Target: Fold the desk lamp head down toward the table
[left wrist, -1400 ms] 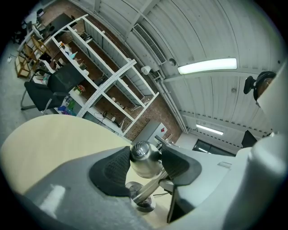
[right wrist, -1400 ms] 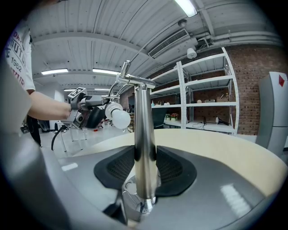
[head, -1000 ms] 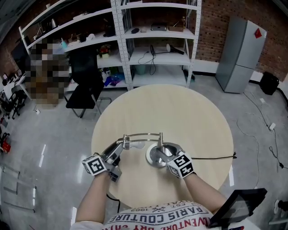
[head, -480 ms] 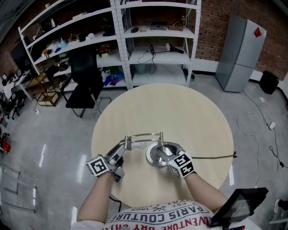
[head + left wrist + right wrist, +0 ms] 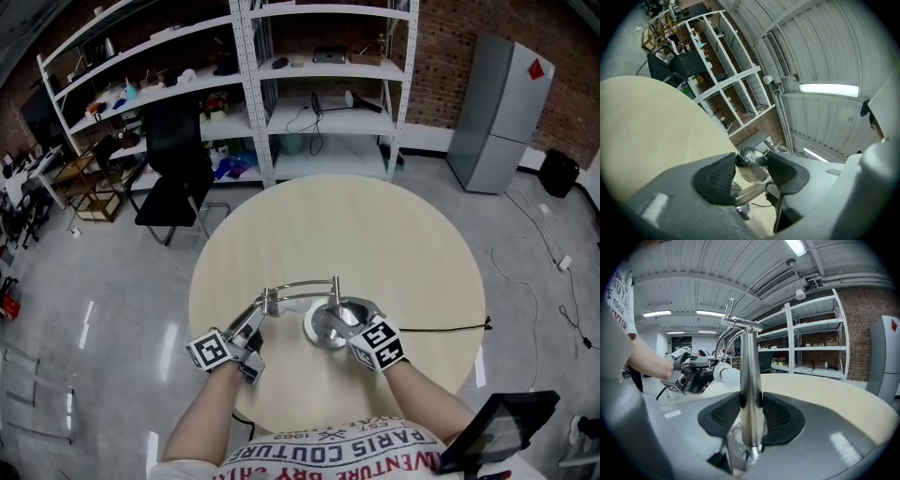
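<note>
Fingers point(image 5: 717, 178) of my left gripper point(image 5: 751, 165) are pinched on the lamp head point(image 5: 284, 302) — its shiny metal end sits between the pads, which have just been closing a touch. My right gripper point(image 5: 751, 417) is clamped around the lamp post point(image 5: 750, 376) just above the base point(image 5: 323, 330), which stands near the near edge of the counter point(image 5: 375, 225).

To do this well, I'd pin the post and base flat with the right hand while the left brings the head down in a slow arc. It should follow the hinge of the curved arm point(image 5: 300, 280) rather than drag sideways. The rounded metal could slip from the pads, so a square grip matters. The head hangs low over the wood; I cannot tell whether it touches.

The counter is a round, pale wooden top, with the lamp's cord point(image 5: 441, 329) running to its right edge. Beyond it — white shelves point(image 5: 328, 94), a black chair point(image 5: 173, 178), a grey fridge point(image 5: 502, 112), a brick wall and a glossy grey floor.
</note>
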`<action>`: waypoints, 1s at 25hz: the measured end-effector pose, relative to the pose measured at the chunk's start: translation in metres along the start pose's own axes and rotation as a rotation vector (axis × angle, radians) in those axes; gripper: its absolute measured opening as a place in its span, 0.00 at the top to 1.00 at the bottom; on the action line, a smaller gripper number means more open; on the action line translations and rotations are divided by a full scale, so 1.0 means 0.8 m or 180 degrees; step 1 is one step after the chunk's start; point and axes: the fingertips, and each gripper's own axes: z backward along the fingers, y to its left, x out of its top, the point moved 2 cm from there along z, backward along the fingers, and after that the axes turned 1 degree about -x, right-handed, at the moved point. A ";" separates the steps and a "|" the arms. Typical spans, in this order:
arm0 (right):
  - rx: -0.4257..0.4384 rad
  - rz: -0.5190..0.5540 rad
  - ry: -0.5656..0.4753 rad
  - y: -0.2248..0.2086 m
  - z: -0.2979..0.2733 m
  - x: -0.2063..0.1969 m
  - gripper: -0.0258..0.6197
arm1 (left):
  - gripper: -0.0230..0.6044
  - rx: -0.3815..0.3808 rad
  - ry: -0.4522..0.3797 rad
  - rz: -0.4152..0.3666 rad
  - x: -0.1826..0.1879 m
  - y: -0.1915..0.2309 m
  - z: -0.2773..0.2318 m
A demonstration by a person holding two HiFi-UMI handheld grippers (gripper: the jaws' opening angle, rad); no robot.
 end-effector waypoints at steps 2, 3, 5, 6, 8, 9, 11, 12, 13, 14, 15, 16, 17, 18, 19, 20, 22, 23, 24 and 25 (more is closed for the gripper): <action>-0.0008 -0.0003 0.0004 0.000 0.000 0.001 0.73 | 0.63 0.0047 0.0026 -0.0032 -0.003 0.006 0.000; -0.0010 -0.0004 0.0003 0.000 0.000 0.001 0.73 | 0.64 0.0076 0.0052 -0.0106 -0.004 0.010 0.000; -0.0009 -0.0004 -0.0002 0.001 -0.001 0.000 0.73 | 0.64 0.0116 0.0095 -0.0189 -0.008 0.017 0.001; -0.0007 -0.0004 -0.0002 0.001 -0.001 -0.001 0.73 | 0.64 0.0130 0.0109 -0.0189 -0.011 0.020 0.001; -0.0003 -0.0002 -0.0002 0.000 -0.001 -0.001 0.73 | 0.65 0.0167 0.0141 -0.0182 -0.018 0.023 -0.001; 0.0000 -0.0002 -0.0003 0.000 -0.001 -0.001 0.73 | 0.66 0.0186 0.0159 -0.0185 -0.021 0.025 -0.002; 0.0002 -0.0003 -0.0003 -0.002 -0.001 0.000 0.73 | 0.66 0.0206 0.0182 -0.0186 -0.025 0.026 -0.004; 0.0002 -0.0004 -0.0002 -0.002 -0.001 0.001 0.74 | 0.66 0.0209 0.0188 -0.0182 -0.026 0.027 -0.005; 0.0001 -0.0006 0.0000 -0.002 0.000 0.002 0.73 | 0.66 0.0213 0.0197 -0.0176 -0.027 0.027 -0.005; -0.0001 -0.0009 0.0002 -0.002 0.001 0.002 0.73 | 0.66 0.0216 0.0208 -0.0171 -0.028 0.026 -0.006; -0.0003 -0.0014 0.0002 -0.001 0.002 0.002 0.73 | 0.67 0.0219 0.0219 -0.0166 -0.030 0.025 -0.006; -0.0004 -0.0017 0.0001 -0.001 0.004 0.002 0.73 | 0.67 0.0224 0.0227 -0.0164 -0.033 0.024 -0.006; -0.0005 -0.0017 -0.0001 -0.001 0.005 0.001 0.74 | 0.67 0.0227 0.0232 -0.0165 -0.035 0.024 -0.006; -0.0005 -0.0016 -0.0004 -0.001 0.005 0.001 0.74 | 0.67 0.0229 0.0235 -0.0172 -0.036 0.024 -0.006; -0.0004 -0.0012 -0.0006 -0.001 0.005 0.002 0.73 | 0.67 0.0227 0.0237 -0.0183 -0.036 0.025 -0.006; -0.0003 -0.0006 -0.0009 -0.002 0.005 0.002 0.73 | 0.67 0.0227 0.0241 -0.0191 -0.037 0.025 -0.006; -0.0007 -0.0003 -0.0014 -0.002 0.005 0.004 0.74 | 0.67 0.0236 0.0252 -0.0188 -0.038 0.026 -0.007; -0.0012 -0.0009 -0.0014 -0.003 0.005 0.004 0.74 | 0.67 0.0242 0.0253 -0.0182 -0.038 0.026 -0.008; -0.0018 -0.0018 -0.0012 -0.003 0.004 0.005 0.74 | 0.67 0.0249 0.0250 -0.0179 -0.038 0.026 -0.009; -0.0023 -0.0025 -0.0010 -0.003 0.004 0.006 0.74 | 0.67 0.0257 0.0248 -0.0182 -0.038 0.026 -0.009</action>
